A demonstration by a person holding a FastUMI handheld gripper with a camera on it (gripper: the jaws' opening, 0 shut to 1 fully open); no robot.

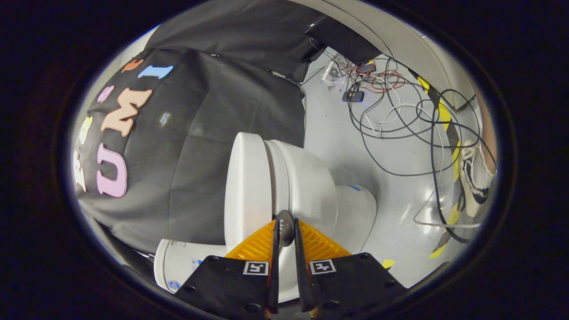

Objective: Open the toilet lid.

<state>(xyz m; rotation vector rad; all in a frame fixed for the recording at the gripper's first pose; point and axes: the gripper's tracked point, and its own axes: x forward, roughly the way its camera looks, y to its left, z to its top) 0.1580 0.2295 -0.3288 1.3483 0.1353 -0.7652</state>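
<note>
The white plastic toilet lid [246, 191] stands just ahead of the gripper [285, 231], its fingers nearly together around a small dark round tab; the lifting step seems underway; next, swing it fully back.

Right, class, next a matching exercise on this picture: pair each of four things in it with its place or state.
Things:
1. toilet lid
2. cables
3. shoe
4. gripper

Places or states:
a. tangled loose on the grey floor
b. beside the yellow-and-black tape
c. white, lying flat against the bowl
d. fingers close together, a small dark tab between them

Pairs: 1-c, 2-a, 3-b, 4-d
</note>
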